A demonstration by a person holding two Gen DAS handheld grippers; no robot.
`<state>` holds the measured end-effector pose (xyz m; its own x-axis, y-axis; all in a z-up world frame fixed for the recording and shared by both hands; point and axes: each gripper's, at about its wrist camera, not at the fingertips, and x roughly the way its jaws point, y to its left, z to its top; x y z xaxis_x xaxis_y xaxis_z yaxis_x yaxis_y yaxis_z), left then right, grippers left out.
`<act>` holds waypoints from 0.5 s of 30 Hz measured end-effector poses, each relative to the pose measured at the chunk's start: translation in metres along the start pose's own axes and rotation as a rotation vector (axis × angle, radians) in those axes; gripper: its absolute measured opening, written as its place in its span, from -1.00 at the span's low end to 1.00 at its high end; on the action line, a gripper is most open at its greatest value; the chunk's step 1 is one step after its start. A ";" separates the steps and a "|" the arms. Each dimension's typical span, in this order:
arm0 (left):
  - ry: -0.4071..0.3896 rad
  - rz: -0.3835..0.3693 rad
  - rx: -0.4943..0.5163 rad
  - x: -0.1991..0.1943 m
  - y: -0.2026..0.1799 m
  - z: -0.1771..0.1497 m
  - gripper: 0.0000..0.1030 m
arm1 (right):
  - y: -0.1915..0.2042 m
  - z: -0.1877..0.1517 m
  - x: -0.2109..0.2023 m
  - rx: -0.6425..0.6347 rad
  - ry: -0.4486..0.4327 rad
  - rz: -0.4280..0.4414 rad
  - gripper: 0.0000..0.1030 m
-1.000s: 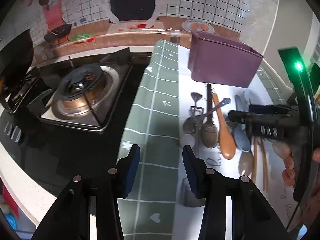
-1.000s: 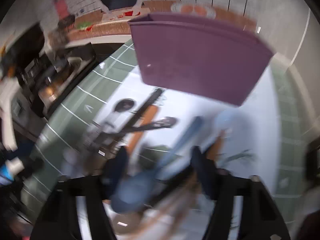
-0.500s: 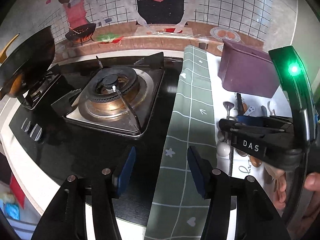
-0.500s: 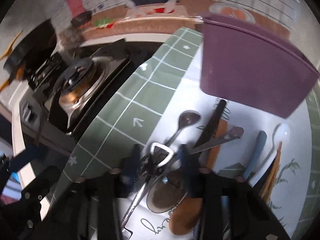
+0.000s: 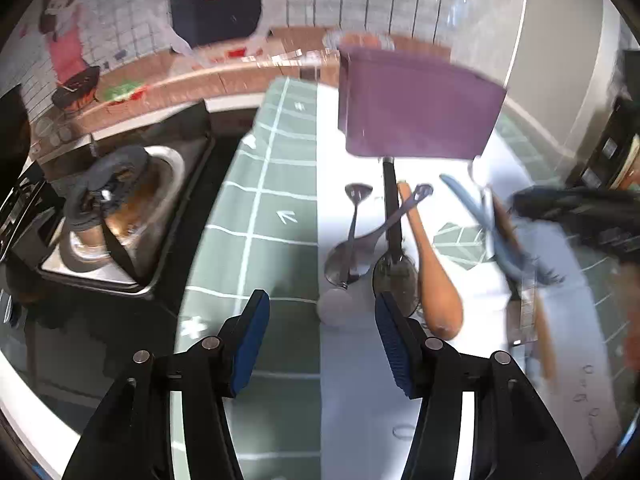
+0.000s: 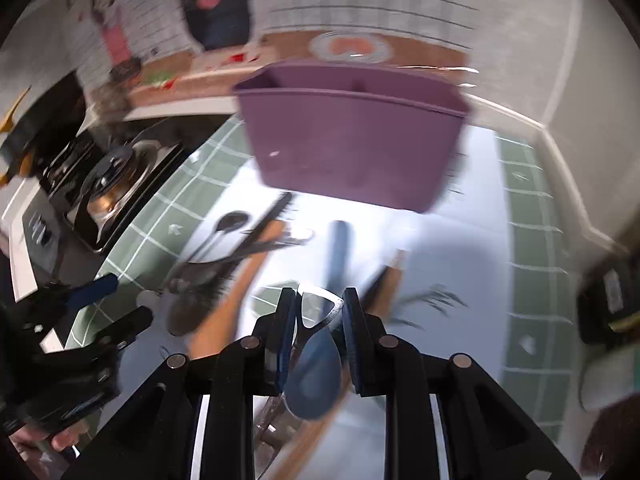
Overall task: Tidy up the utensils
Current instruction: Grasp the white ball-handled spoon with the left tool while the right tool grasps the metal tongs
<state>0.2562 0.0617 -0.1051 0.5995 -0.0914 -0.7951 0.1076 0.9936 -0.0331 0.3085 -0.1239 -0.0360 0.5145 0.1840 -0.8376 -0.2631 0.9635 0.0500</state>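
My right gripper [image 6: 318, 300] is shut on a metal opener [image 6: 334, 306] with a triangular loop head, held above the white mat. Under it lies a blue spoon [image 6: 316, 380]. The purple utensil holder [image 6: 352, 148] stands upright beyond, with two compartments showing at its top. My left gripper [image 5: 324, 336] is open and holds nothing, low over the mat's near edge. Just ahead of it lie a metal spoon [image 5: 352, 236], a black-handled ladle [image 5: 390, 216], a wooden spoon [image 5: 434, 276] and the blue spoon [image 5: 492, 236]. The holder [image 5: 416, 108] stands behind them.
A gas stove [image 5: 112, 216] with a burner sits left of the green checked mat [image 5: 256, 216]. A tiled wall with stickers runs behind the counter. A small white round thing [image 5: 334, 308] lies between the left fingers' tips. The right gripper's dark body [image 5: 580, 212] is blurred at the right.
The right gripper closed on the metal opener and lifted it off the pile. The left gripper swung out over the stove, then back right over the utensils, its jaws slightly wider.
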 end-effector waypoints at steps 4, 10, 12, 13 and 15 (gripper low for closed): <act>0.022 0.025 -0.020 0.015 -0.004 0.002 -0.01 | -0.024 -0.008 -0.020 0.056 -0.025 -0.003 -0.59; -0.007 0.010 -0.068 0.009 -0.003 0.005 -0.57 | -0.038 -0.015 -0.046 0.070 -0.074 -0.004 -0.59; -0.037 0.008 -0.061 -0.003 -0.005 0.006 -0.57 | -0.039 -0.018 -0.053 0.063 -0.084 -0.003 -0.59; -0.056 0.001 -0.058 -0.012 -0.006 0.007 -0.57 | -0.038 -0.018 -0.057 0.054 -0.093 -0.006 -0.59; -0.091 0.002 -0.043 -0.027 -0.009 0.008 -0.57 | -0.036 -0.018 -0.063 0.039 -0.109 -0.011 -0.59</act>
<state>0.2458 0.0550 -0.0782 0.6693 -0.0934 -0.7371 0.0737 0.9955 -0.0592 0.2709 -0.1739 0.0056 0.6031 0.1917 -0.7743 -0.2265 0.9719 0.0642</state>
